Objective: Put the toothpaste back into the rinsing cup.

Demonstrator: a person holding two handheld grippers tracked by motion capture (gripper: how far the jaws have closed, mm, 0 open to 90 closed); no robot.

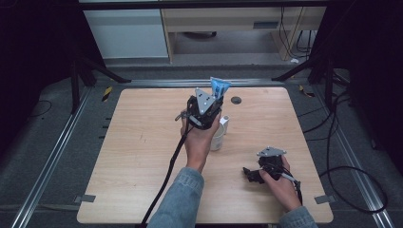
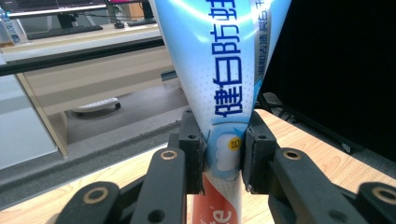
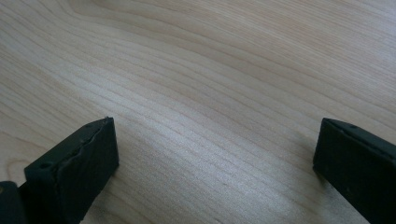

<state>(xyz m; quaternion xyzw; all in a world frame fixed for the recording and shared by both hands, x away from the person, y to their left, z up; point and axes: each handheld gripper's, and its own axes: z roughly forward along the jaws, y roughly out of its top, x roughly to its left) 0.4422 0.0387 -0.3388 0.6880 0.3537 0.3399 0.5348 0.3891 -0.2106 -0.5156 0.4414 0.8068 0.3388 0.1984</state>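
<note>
A blue and white toothpaste tube (image 2: 224,70) with dark blue print is pinched between the pads of my left gripper (image 2: 223,156), its flat crimped end up. From above, the tube (image 1: 219,87) sticks out past the left gripper (image 1: 209,105), held over the middle of the wooden table (image 1: 138,142). A white cup (image 1: 218,138) stands just under and right of that hand. My right gripper (image 1: 249,175) rests low at the front right of the table. Its jaws (image 3: 215,163) stand wide apart over bare wood, nothing between them.
A small white object (image 1: 224,124) stands beside the cup. A dark round grommet (image 1: 236,100) sits in the table near the far edge. Cables trail from both grippers off the front edge. Metal rails and black stands flank the table.
</note>
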